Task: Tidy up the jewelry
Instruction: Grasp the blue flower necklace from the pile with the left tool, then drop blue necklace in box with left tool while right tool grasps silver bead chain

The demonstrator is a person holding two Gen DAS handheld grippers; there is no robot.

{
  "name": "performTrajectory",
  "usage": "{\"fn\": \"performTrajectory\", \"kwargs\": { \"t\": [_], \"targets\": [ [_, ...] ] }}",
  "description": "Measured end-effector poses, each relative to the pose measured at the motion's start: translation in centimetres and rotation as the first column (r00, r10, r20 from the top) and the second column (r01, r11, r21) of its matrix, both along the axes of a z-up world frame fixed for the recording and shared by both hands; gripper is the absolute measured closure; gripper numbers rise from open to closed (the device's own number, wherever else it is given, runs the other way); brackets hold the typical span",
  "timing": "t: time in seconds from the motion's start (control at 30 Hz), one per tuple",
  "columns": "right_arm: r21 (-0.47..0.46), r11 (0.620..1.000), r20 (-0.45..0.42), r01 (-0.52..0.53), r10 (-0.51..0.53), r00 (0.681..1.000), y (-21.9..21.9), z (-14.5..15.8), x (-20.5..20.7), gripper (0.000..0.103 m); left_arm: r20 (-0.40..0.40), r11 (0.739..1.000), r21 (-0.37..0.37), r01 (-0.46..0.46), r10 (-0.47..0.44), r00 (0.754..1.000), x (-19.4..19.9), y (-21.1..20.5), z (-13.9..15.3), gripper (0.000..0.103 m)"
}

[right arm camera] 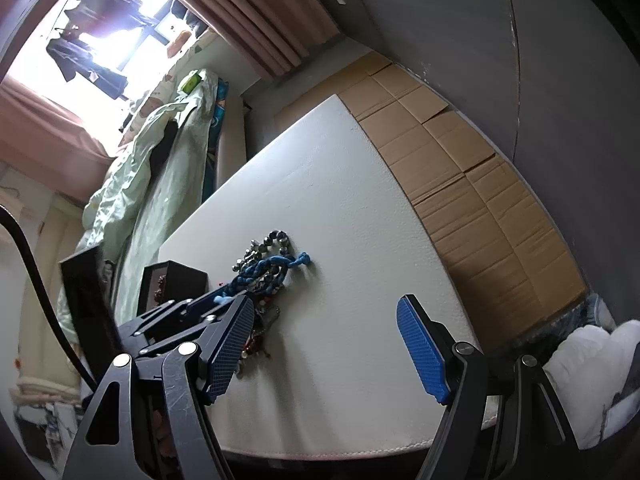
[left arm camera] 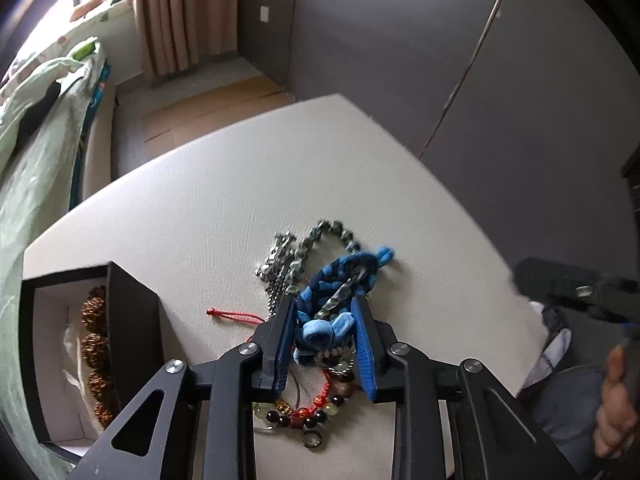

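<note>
A tangle of jewelry lies on the white table (left arm camera: 280, 184). In it are a blue braided fabric band (left arm camera: 340, 272), a grey-green bead bracelet (left arm camera: 336, 228), a silver chain (left arm camera: 276, 264), a red cord (left arm camera: 236, 316) and red and dark bead strings (left arm camera: 312, 412). My left gripper (left arm camera: 324, 300) points down into the pile, and its blue pads press the knotted end of the blue band. The same band (right arm camera: 260, 268) shows in the right wrist view. My right gripper (right arm camera: 326, 304) hovers open over bare table to the right of the pile, holding nothing.
A black open box (left arm camera: 136, 320) stands left of the pile with brown knobbly beads (left arm camera: 96, 344) inside. A small ring (left arm camera: 312, 438) lies at the near end of the pile. Flattened cardboard (right arm camera: 460, 168) covers the floor beyond the table. A bed with a green quilt (right arm camera: 160, 152) is at left.
</note>
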State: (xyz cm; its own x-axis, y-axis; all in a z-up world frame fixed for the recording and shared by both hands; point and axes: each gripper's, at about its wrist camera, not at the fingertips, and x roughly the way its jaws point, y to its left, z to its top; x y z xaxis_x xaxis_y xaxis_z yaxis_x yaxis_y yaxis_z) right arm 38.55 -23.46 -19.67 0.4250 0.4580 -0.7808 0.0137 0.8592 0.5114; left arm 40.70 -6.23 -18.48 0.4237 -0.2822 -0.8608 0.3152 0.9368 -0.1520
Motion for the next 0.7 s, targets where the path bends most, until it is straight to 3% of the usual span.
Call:
{"fn": "performTrajectory", "kwargs": {
  "t": [0.47, 0.7],
  "targets": [
    [0.026, 0.999, 0.009, -0.038, 0.038, 0.999, 2.7, -0.5, 0.9, 0.029, 0.074, 0.990, -0.134, -0.046, 0.056, 0.996, -1.3, 4.1, 4.6, 0.074],
    [0.043, 0.998, -0.007, -0.054, 0.054, 0.999, 4.7, -1.6, 2.3, 0.047, 0.102, 0.981, -0.168, -0.096, 0.114, 0.988, -1.8, 7.0, 5.8, 0.074]
  ]
}}
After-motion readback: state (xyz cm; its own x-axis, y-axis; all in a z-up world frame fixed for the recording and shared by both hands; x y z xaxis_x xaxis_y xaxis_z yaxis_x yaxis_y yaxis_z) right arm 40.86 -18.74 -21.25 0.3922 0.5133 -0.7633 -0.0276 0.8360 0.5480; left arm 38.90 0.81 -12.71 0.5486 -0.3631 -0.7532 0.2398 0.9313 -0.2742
